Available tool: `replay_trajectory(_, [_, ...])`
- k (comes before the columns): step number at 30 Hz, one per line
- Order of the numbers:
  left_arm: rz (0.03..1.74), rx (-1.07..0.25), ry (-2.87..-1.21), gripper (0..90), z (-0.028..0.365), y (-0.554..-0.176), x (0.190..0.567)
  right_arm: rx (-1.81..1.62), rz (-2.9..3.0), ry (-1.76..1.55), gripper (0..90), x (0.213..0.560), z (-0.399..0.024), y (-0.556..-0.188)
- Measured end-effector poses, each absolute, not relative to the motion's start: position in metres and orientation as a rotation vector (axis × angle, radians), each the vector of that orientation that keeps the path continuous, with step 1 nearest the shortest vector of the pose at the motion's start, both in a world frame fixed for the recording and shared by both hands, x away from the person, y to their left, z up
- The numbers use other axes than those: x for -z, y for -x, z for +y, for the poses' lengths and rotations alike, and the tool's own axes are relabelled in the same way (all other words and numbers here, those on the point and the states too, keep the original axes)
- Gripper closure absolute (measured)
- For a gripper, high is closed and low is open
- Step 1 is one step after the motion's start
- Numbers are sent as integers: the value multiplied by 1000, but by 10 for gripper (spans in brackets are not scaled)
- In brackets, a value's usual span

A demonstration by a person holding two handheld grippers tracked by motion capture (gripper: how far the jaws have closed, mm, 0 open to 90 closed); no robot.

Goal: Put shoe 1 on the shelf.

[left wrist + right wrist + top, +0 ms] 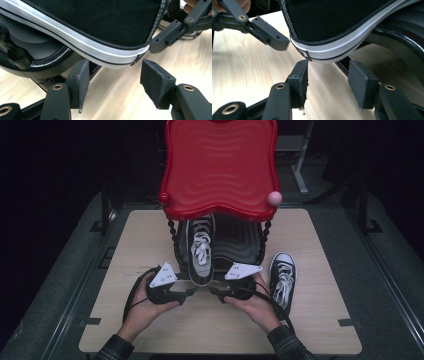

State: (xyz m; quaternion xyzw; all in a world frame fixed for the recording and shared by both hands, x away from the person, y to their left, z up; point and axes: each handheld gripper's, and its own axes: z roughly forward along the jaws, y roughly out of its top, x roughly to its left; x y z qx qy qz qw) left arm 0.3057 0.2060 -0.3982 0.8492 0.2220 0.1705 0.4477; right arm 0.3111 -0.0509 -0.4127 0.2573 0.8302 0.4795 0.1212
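A black sneaker with white laces lies on the lower black shelf of a small rack, its heel jutting out over the table towards me. My left gripper and right gripper meet just below that heel from either side. In the left gripper view the left gripper stands open, the heel's white sole edge just above the gap. In the right gripper view the right gripper is also open under the heel. Neither pair of pads grips the shoe.
A red tray tops the rack and overhangs the shelf. A second matching sneaker lies on the wooden table, right of my right hand. The shelf's glossy black rim curves close beside the left gripper's jaws.
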Motion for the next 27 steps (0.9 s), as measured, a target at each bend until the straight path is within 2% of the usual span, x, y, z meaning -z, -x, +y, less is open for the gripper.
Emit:
replay_trajectory(17, [602, -395, -2082, 445, 204, -306, 385, -1376, 2406, -744, 528, 396, -45, -309])
replay_trajectory(27, [661, -463, -2025, 479, 199, -323, 369, -1345, 2360, -742, 540, 377, -43, -330])
